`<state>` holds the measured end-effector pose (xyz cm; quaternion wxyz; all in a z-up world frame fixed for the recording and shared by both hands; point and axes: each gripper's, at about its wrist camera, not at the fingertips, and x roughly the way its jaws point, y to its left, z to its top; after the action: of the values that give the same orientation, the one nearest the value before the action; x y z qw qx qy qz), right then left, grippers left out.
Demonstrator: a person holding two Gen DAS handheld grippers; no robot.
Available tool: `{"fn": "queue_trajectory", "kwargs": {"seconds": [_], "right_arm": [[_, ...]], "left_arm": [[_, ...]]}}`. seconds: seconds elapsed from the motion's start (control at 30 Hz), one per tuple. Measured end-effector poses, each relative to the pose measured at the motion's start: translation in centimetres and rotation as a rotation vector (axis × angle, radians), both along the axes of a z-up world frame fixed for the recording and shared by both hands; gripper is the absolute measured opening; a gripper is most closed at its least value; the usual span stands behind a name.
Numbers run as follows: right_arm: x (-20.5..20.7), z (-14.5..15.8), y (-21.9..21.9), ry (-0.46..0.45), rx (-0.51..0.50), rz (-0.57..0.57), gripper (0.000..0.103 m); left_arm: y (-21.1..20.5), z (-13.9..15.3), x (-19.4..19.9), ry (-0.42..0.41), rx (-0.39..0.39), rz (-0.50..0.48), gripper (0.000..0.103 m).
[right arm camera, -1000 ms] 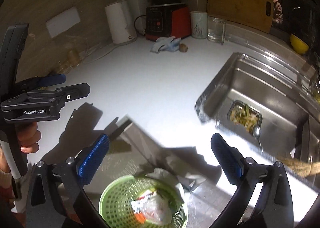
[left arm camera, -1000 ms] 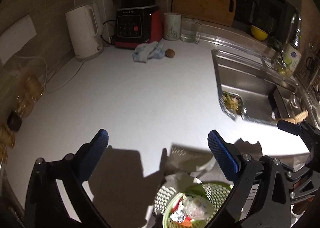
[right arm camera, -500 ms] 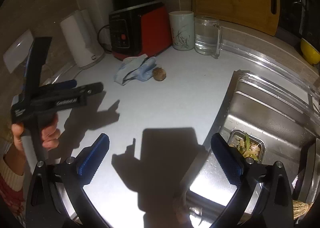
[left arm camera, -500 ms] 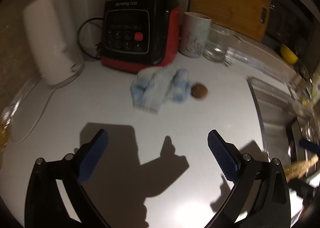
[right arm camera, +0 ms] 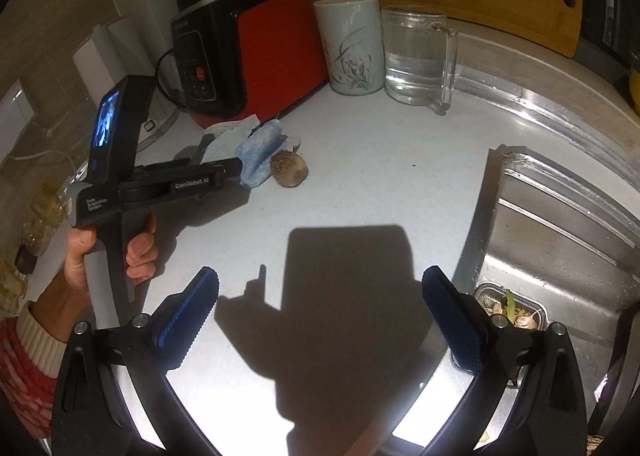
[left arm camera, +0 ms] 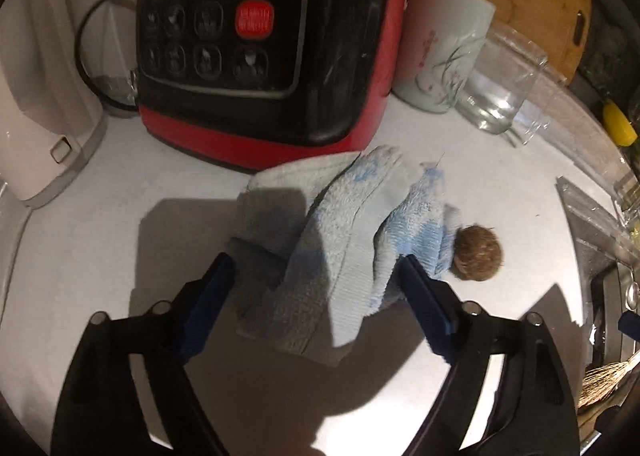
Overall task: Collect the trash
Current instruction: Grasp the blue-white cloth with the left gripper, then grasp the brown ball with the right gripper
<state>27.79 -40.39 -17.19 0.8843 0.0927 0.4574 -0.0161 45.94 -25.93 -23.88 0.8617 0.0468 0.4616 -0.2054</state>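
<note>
Fluffy terry cloth [left arm camera: 352, 224], matt white counter [left arm camera: 100, 256], shiny steel sink [right arm camera: 560, 224].

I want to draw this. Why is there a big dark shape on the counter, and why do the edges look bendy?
Right wrist view: bright light from behind throws the right gripper's shadow on the counter. Left wrist view: a shadow darkens the cloth. Both fisheye views bend edges.

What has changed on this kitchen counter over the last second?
Both grippers left the green basket and travelled to the back of the counter. The left gripper now straddles the blue cloth, its jaws closing on it. The right gripper remains open and empty. The cloth and brown lump haven't moved.
</note>
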Motion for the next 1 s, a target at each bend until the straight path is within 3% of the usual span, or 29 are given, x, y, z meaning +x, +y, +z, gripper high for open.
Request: {"fn": "queue_trajectory", "kwargs": {"seconds": [0.03,0.17,0.27,0.63,0.8,1.0], "right_arm": [[0.3,-0.2,0.1,0.002,0.001,0.003,0.101],[1.6,-0.9,0.5,0.010,0.021,0.024,0.101],[2.9,-1.2,1.0,0.014,0.037,0.042,0.101],[9.4,-2.8,3.2,0.031,0.007,0.122,0.099],[12.4,-3.8,4.0,0.064,-0.036,0.077,0.076],[14.3,-5.0,4.5,0.098,-0.086,0.032,0.064]], "left_arm": [[-0.2,0.0,0.0,-0.013,0.009,-0.002,0.073],[-0.4,0.4,-0.2,-0.016,0.014,-0.027,0.042],[0.3,0.6,-0.6,-0.020,0.010,-0.031,0.032],[6.0,0.7,-3.9,-0.002,-0.025,0.038,0.032],[7.2,0.8,-4.9,-0.003,-0.022,0.064,0.032],[8.4,0.7,-5.9,-0.009,-0.033,0.077,0.032]]}}
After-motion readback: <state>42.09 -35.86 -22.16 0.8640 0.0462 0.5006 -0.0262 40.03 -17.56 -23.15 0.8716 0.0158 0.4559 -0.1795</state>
